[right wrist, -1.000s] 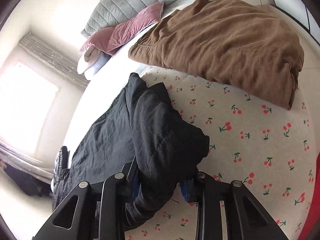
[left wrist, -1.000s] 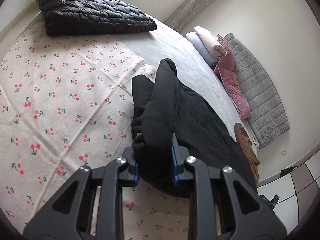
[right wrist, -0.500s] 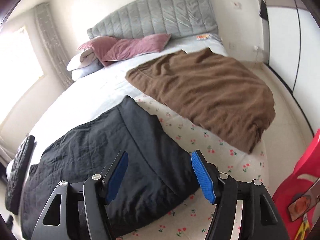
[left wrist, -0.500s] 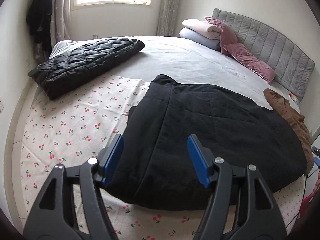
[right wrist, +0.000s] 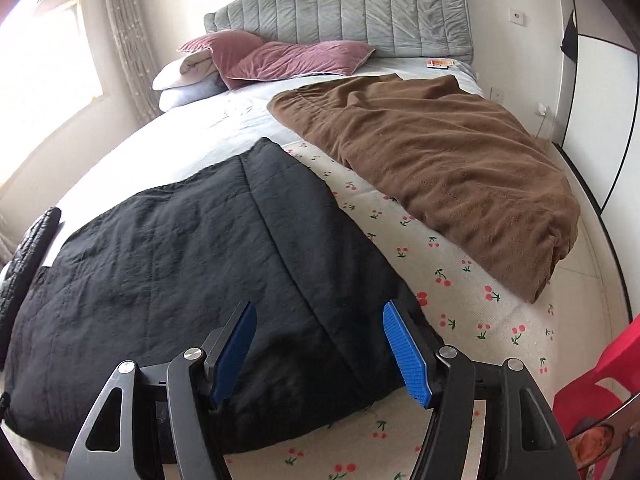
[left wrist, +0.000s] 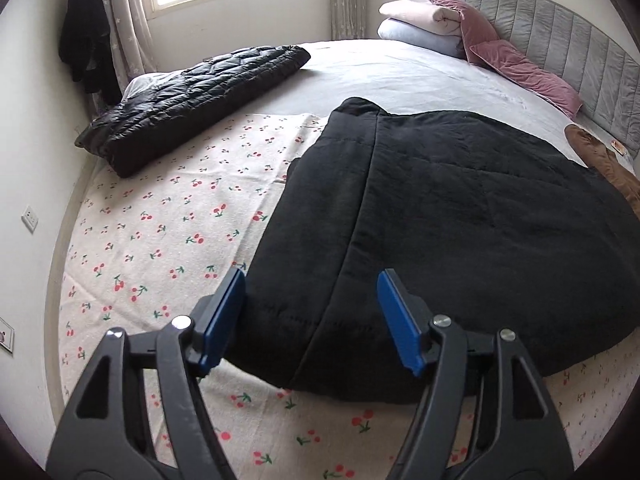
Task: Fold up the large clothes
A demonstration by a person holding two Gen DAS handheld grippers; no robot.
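A black quilted garment (left wrist: 440,220) lies folded flat on the cherry-print sheet (left wrist: 160,240) near the bed's front edge; it also shows in the right wrist view (right wrist: 180,272). My left gripper (left wrist: 310,320) is open and empty, just above the garment's front left corner. My right gripper (right wrist: 318,354) is open and empty, above the garment's front right corner. The blue pads (left wrist: 224,320) touch nothing.
A black puffer jacket (left wrist: 192,96) lies at the far left of the bed. A brown garment (right wrist: 440,168) lies on the right side. Pink pillows (right wrist: 288,60) and folded bedding rest against the grey headboard (right wrist: 352,12). A red object (right wrist: 592,400) stands beside the bed.
Both grippers held bunched black fabric one second ago. They have let go and opened, and the garment now lies spread flat. Both have pulled back toward the bed's front edge.
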